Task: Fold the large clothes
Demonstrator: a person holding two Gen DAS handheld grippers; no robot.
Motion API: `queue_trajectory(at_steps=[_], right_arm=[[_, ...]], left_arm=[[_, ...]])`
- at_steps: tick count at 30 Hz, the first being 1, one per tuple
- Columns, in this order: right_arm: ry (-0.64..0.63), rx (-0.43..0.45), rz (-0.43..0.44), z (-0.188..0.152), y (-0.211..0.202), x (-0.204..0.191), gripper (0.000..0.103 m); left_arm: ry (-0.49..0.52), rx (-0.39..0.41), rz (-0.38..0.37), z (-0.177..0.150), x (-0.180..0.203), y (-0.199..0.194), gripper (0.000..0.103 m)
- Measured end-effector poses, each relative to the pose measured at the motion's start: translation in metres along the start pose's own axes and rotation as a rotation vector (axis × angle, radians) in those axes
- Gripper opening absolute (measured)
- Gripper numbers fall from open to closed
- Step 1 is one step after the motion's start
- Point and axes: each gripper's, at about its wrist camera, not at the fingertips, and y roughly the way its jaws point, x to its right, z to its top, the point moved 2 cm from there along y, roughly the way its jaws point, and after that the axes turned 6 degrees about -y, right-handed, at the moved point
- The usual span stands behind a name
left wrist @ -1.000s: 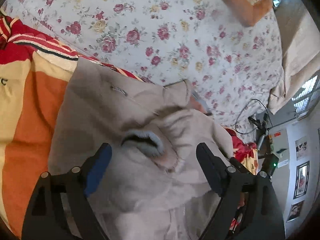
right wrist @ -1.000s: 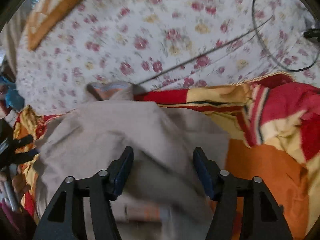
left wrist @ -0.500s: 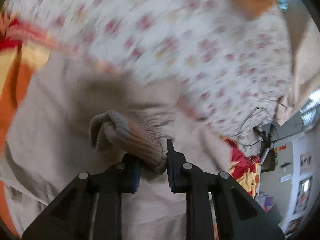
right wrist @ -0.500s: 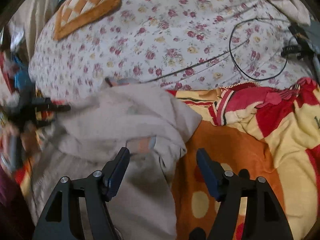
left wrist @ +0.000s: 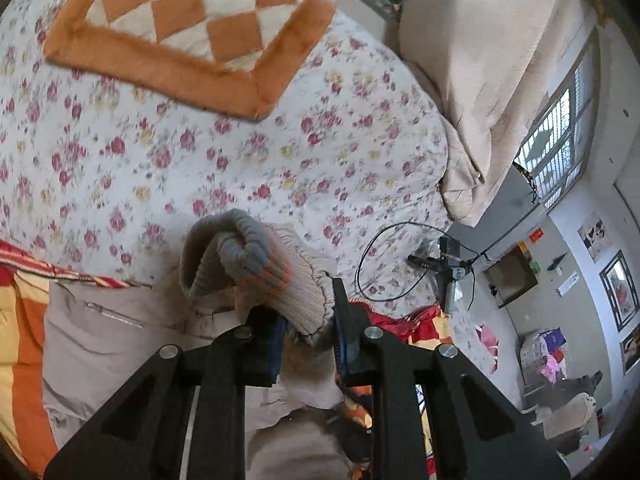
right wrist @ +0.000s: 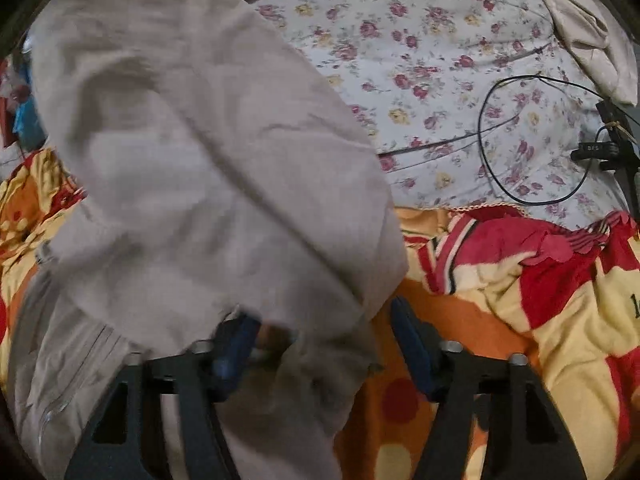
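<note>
A beige jacket [left wrist: 104, 344] with a zip lies on the bed over an orange and red blanket. My left gripper [left wrist: 306, 332] is shut on the jacket's ribbed grey and orange sleeve cuff [left wrist: 256, 264] and holds it raised above the garment. In the right wrist view the lifted sleeve [right wrist: 208, 152] stretches from upper left down across the jaws. My right gripper [right wrist: 324, 344] is open, with jacket cloth lying between its fingers [right wrist: 412, 348].
A floral quilt [left wrist: 248, 160] covers the far bed, with an orange checked cushion [left wrist: 188, 20] on it. A black cable [right wrist: 532, 140] and a device lie at the quilt's right edge. The orange, red and yellow blanket [right wrist: 540, 300] spreads to the right.
My left gripper closed on the sleeve cuff and lifted it up and away from the jacket. The sleeve now hangs across the right wrist view. The right gripper stayed open.
</note>
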Motion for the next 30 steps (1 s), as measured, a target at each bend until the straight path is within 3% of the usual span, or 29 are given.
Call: queue_trajectory(at_steps=[1,4,6,8,11,13,14,15,16,19,20,21,26,27,29,30], right_arm=[[0.029,0.008,-0.007,0.002,-0.006,0.007,0.004],[0.149,0.108,0.003,0.005,-0.046,0.031,0.002],[0.144,0.106,0.015,-0.001,-0.054,0.028,0.002],[0.06,0.028,0.045,-0.013,-0.048,0.007,0.002],[-0.051,-0.09,0.158,-0.037,-0.039,-0.023,0.005],[-0.035,-0.082,0.172,-0.044,-0.048,-0.022,0.017],[0.004,-0.071,0.183,-0.043,-0.053,-0.015,0.03],[0.061,-0.057,0.207,-0.039,-0.058,-0.007,0.042],[0.118,-0.04,0.239,-0.034,-0.062,0.001,0.046],[0.276,-0.008,0.275,-0.016,-0.053,0.023,0.071],[0.305,-0.017,0.269,-0.01,-0.041,0.028,0.084],[0.331,-0.043,0.277,-0.005,-0.023,0.033,0.09],[0.54,-0.212,0.342,-0.013,0.078,0.053,0.086],[0.559,-0.236,0.382,-0.014,0.093,0.051,0.063],[0.512,-0.199,0.315,-0.005,0.096,0.051,0.017],[0.464,-0.135,0.252,0.001,0.087,0.05,0.012]], left_arm=[[0.001,0.006,0.005,0.001,-0.001,-0.002,0.017],[0.007,0.006,0.045,-0.003,-0.018,-0.004,0.017],[-0.011,-0.018,0.077,-0.015,-0.046,0.001,0.017],[-0.018,-0.045,0.125,-0.03,-0.075,0.009,0.017],[-0.045,-0.09,0.272,-0.066,-0.146,0.029,0.017],[-0.117,-0.174,0.338,-0.093,-0.196,0.049,0.017],[-0.146,-0.207,0.354,-0.104,-0.215,0.056,0.017],[-0.17,-0.226,0.366,-0.115,-0.232,0.061,0.017],[-0.191,-0.23,0.368,-0.124,-0.245,0.064,0.017],[-0.199,-0.197,0.328,-0.133,-0.248,0.061,0.018],[-0.189,-0.19,0.328,-0.133,-0.245,0.06,0.018],[-0.177,-0.188,0.328,-0.134,-0.241,0.06,0.018],[-0.082,-0.195,0.379,-0.137,-0.225,0.063,0.019],[-0.075,-0.197,0.385,-0.138,-0.225,0.062,0.021],[-0.086,-0.204,0.371,-0.138,-0.227,0.063,0.034],[-0.093,-0.204,0.363,-0.139,-0.227,0.063,0.039]])
